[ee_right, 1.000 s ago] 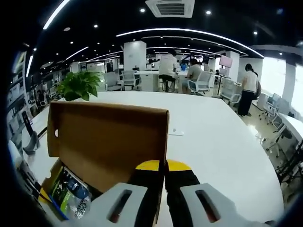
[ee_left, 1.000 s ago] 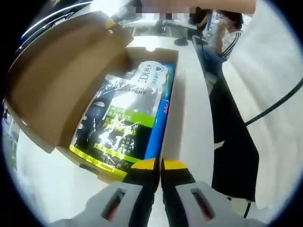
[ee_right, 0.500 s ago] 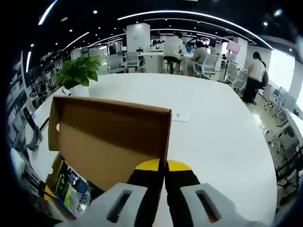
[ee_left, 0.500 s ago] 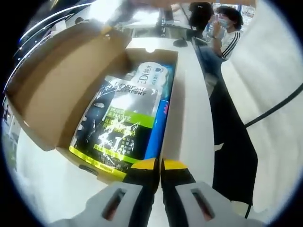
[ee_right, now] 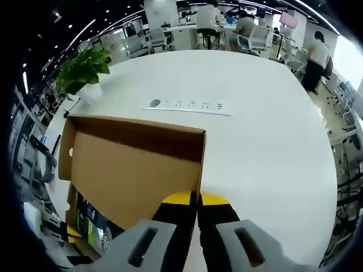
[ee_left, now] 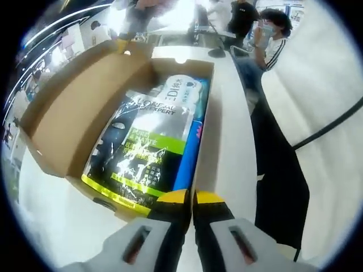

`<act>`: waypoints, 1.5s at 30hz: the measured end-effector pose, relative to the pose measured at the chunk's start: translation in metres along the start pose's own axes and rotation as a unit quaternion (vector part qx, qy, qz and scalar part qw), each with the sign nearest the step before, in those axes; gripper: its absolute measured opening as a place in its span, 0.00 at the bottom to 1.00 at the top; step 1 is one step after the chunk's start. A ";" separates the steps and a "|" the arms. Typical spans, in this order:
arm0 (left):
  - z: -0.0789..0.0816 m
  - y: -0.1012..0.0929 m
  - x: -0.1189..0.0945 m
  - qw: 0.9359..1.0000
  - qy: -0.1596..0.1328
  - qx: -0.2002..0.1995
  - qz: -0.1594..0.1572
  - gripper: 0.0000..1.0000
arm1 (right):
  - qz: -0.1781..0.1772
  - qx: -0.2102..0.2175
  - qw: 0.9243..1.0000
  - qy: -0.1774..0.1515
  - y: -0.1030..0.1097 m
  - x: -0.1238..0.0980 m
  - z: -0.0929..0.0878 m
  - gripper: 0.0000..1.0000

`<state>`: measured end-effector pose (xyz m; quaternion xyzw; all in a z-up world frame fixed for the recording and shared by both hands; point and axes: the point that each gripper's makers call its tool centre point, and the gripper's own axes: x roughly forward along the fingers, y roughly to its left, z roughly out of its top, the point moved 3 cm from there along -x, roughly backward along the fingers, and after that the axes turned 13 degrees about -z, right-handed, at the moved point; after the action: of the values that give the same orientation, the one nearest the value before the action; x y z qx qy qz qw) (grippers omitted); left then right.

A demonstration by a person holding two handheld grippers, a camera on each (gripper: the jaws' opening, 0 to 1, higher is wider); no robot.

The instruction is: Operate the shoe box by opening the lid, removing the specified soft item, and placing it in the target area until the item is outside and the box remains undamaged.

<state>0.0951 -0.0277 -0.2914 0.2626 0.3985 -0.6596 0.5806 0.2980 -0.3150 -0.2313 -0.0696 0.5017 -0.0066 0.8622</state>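
- My left gripper [ee_left: 190, 197] has its yellow-tipped jaws pressed together with nothing visibly between them, hovering at the near end wall of the box [ee_left: 205, 133].
- My right gripper [ee_right: 197, 199] also has its jaws together; they meet at the edge of the lid [ee_right: 133, 170], but I cannot tell whether cardboard is actually pinched there.
- The lid stands open, hinged along one long side, so I judge the opening step to be done.
- The soft item, a dark pouch [ee_left: 142, 148] with a green band and yellow bottom strip, lies flat on top inside the box, over a white pack [ee_left: 178, 90] and a blue one [ee_left: 187, 161].
- I expect the pouch to be light, floppy and glossy, so likely slippery; a flat pinch on the near yellow sealed edge looks the best hold.
- The box sits on a white table [ee_right: 255, 130], with a power strip [ee_right: 187, 106] and a plant [ee_right: 85, 68] beyond.
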 end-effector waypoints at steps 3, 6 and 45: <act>0.000 0.000 0.000 1.000 0.000 -0.001 -0.001 0.02 | 0.000 0.004 1.000 0.013 0.001 0.004 0.000 0.00; 0.000 0.000 0.001 1.000 0.002 -0.003 0.001 0.02 | 0.002 0.001 1.000 0.021 -0.001 0.008 0.001 0.00; 0.002 0.002 0.004 1.000 0.005 -0.022 -0.003 0.03 | -0.018 0.017 0.999 0.043 0.008 0.067 -0.022 0.00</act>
<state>0.0962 -0.0316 -0.2940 0.2517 0.4161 -0.6516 0.5822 0.3115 -0.3149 -0.3010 -0.0640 0.5371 -0.0336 0.8404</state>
